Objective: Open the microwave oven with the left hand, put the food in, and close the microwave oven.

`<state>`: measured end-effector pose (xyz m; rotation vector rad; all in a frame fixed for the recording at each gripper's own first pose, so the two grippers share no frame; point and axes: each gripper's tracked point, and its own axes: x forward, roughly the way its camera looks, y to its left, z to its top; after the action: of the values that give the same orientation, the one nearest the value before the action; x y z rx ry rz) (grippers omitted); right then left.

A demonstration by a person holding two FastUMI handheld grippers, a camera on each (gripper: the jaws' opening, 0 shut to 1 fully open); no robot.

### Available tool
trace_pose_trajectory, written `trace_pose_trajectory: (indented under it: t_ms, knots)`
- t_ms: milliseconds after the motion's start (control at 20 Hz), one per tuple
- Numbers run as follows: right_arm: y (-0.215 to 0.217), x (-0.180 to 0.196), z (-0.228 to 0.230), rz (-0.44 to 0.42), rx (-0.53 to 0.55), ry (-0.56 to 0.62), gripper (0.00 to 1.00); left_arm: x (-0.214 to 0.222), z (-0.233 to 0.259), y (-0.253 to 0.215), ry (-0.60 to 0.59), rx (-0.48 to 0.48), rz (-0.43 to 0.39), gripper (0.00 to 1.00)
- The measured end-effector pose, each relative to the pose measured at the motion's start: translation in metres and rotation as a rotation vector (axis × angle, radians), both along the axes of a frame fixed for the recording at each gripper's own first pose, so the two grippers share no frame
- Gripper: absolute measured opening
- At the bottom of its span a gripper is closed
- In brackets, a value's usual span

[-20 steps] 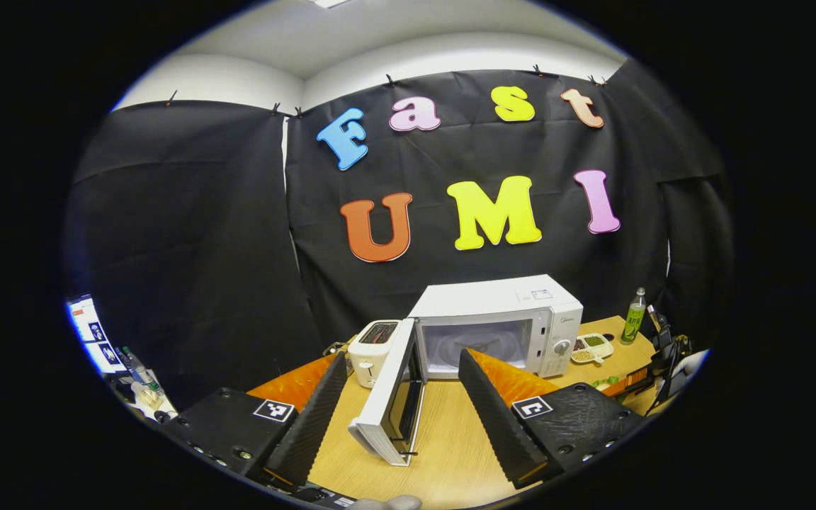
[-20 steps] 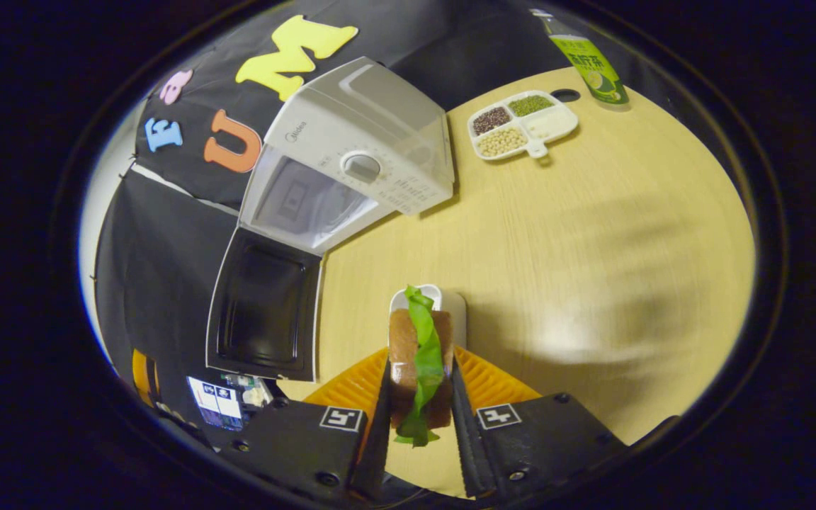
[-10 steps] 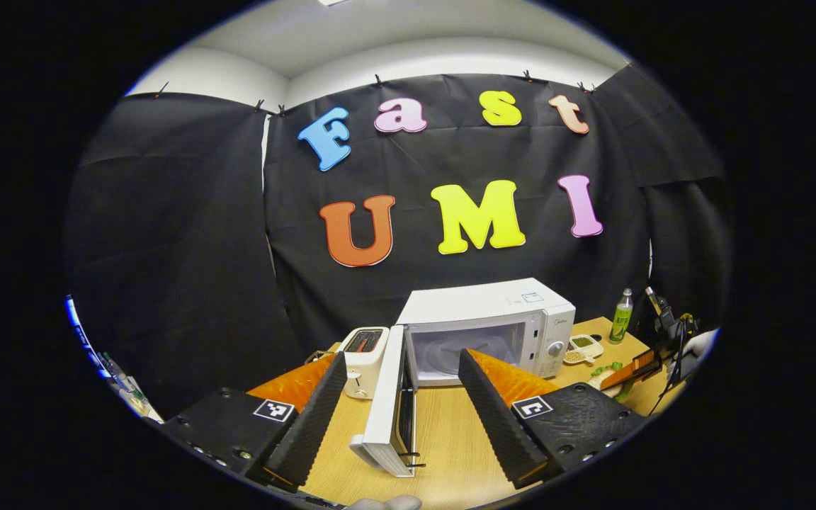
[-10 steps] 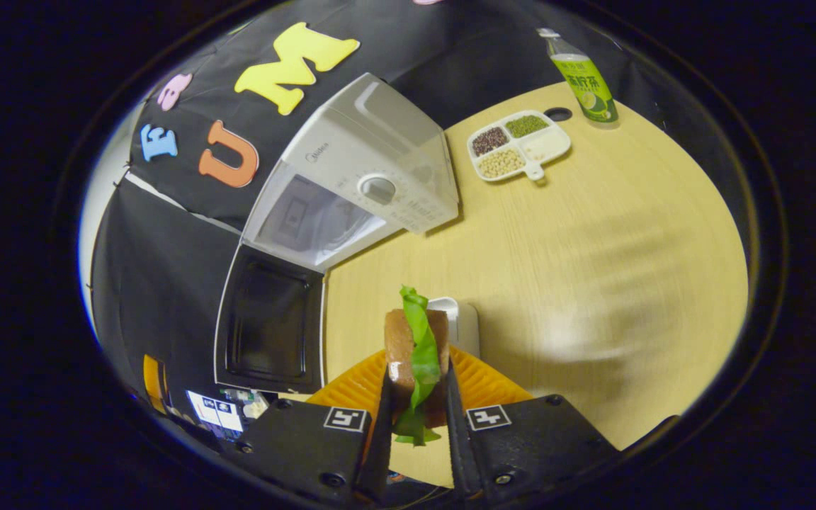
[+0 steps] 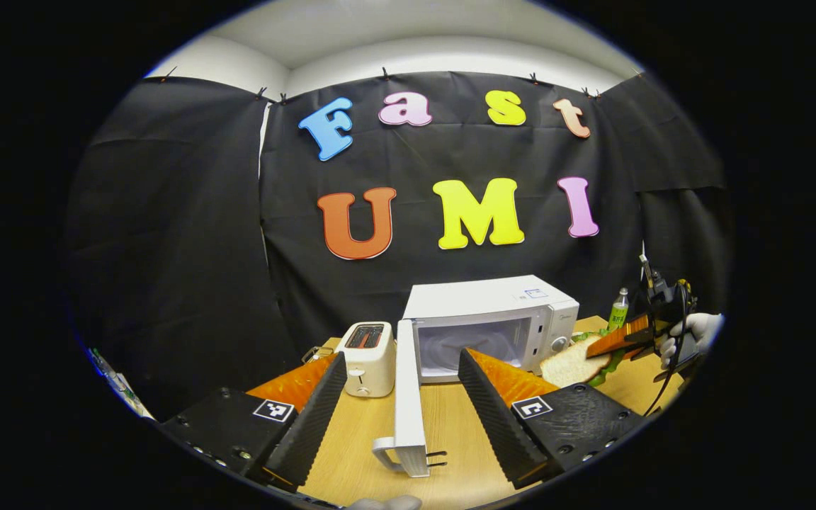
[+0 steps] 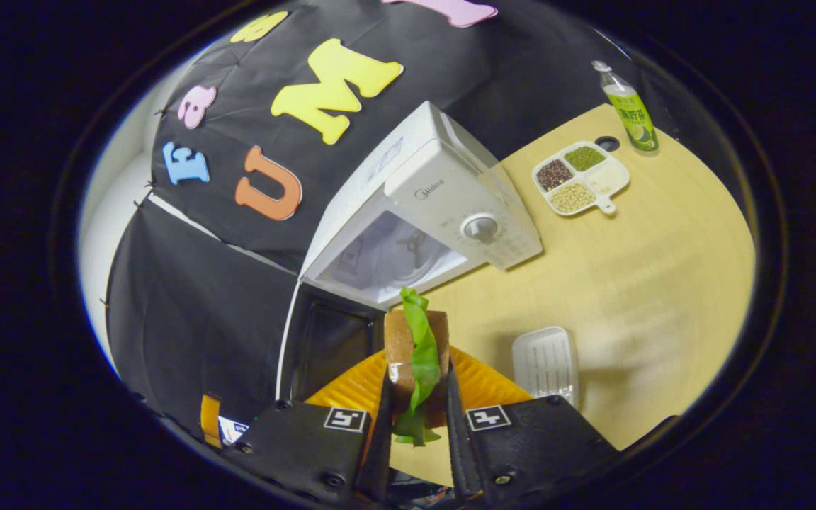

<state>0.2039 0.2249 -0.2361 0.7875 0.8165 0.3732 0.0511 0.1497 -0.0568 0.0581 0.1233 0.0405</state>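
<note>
Between the right claw (image 6: 415,425) fingers sits the sandwich (image 6: 415,354), clamped

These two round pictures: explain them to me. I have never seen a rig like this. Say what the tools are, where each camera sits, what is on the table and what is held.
A person holds a two-finger gripper in each hand; a camera rides on each. The left gripper view looks past the open left gripper at the microwave, door open, beside a toaster. The right gripper is shut on a sandwich, heading for the microwave. On the table: a divided dish, a bottle, a white tray.
</note>
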Motion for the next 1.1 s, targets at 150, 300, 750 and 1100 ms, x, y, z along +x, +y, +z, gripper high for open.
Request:
trace_pose_trajectory:
  t_ms: [150,300,750,1100]
  knots:
    - [0.023,0.022,0.001,-0.121,0.045,-0.012,0.38,-0.001,0.0,0.011,0.011,0.002,-0.004,0.96]
    - [0.042,0.043,-0.001,-0.259,0.126,-0.001,0.38,0.0,0.0,0.016,0.01,0.008,-0.018,0.95]
    - [0.105,0.141,-0.037,-0.475,0.274,-0.014,0.37,0.015,-0.018,0.031,0.042,0.017,-0.03,0.96]
    - [0.129,0.21,-0.056,-0.678,0.283,-0.103,0.37,0.026,-0.036,0.047,0.061,-0.029,-0.046,0.96]
